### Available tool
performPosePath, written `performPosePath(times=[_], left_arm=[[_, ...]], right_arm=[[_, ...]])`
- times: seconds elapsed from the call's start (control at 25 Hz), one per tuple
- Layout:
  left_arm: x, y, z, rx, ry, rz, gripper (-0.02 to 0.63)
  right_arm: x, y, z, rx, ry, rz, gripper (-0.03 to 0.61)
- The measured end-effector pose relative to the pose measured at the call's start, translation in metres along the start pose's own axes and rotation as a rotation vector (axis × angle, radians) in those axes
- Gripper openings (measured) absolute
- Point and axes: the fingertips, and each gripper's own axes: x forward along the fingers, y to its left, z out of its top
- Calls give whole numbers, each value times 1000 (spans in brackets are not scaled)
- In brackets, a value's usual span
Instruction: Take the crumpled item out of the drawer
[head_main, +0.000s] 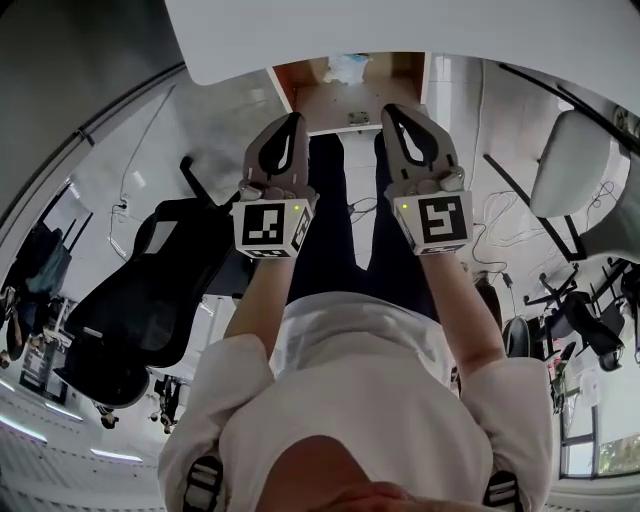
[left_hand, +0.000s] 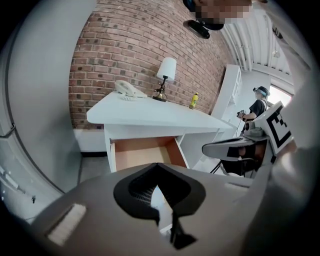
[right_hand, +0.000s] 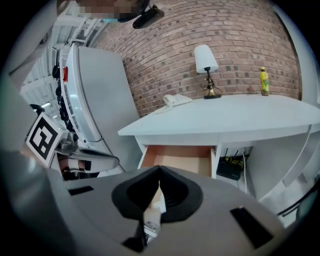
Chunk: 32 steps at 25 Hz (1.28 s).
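Under the white desk (right_hand: 225, 120) the drawer (head_main: 340, 100) stands pulled out, its bare wooden inside facing the person, which is what makes the reach possible at all; the crumpled item (head_main: 348, 68), a pale whitish wad whose material I cannot tell, lies at the far end of that drawer, just below the desk's front edge as seen from above, and only the head view shows it; the two gripper views look in too low to catch it.

Both tools are held out side by side ahead of the person's legs, tilted downward toward the drawer's mouth; the left gripper (head_main: 294, 120) has its jaws pressed together with nothing between them, and the right gripper (head_main: 393, 110) is the same, tips meeting and empty; I take that as a carrying posture, since neither is near enough to grasp.

Both tips sit near the drawer's front edge with its small handle (head_main: 358, 118), well short of the wad; the wad lies roughly between their two lines, so either could go for it, once its jaws part.

A lamp (right_hand: 205, 62), a telephone (right_hand: 175, 100) and a yellow bottle (right_hand: 263, 81) stand on the desktop, clear of the work.
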Motion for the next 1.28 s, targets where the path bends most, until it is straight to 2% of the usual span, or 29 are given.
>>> performPosePath(times=[0.24, 0.4, 0.48, 0.56, 0.68, 0.88, 1.04, 1.16, 1.28], left_arm=[[15, -9, -34, -14, 40, -35, -5], [24, -12, -43, -2, 62, -28, -5], [30, -14, -43, 7, 69, -31, -1], [38, -17, -43, 14, 85, -44, 123], [51, -19, -49, 8, 129, -62, 192], [77, -19, -47, -34, 155, -62, 189], [104, -16, -59, -17, 220, -48, 189], [122, -11, -69, -37, 254, -19, 146], [139, -9, -84, -43, 316, -10, 147]], right_arm=[[7, -2, -28, 29, 18, 1, -6], [6, -4, -36, 39, 28, 6, -6], [4, -8, -38, 82, 21, 6, -6], [2, -12, -37, 117, 7, -2, -6], [1, -15, -34, 119, 2, -8, -6], [-1, -19, -34, 126, -3, -10, -6], [-3, -25, -35, 133, -6, -15, -6], [-4, -29, -37, 141, -12, -17, -6], [-4, -34, -39, 148, -13, -19, -6]])
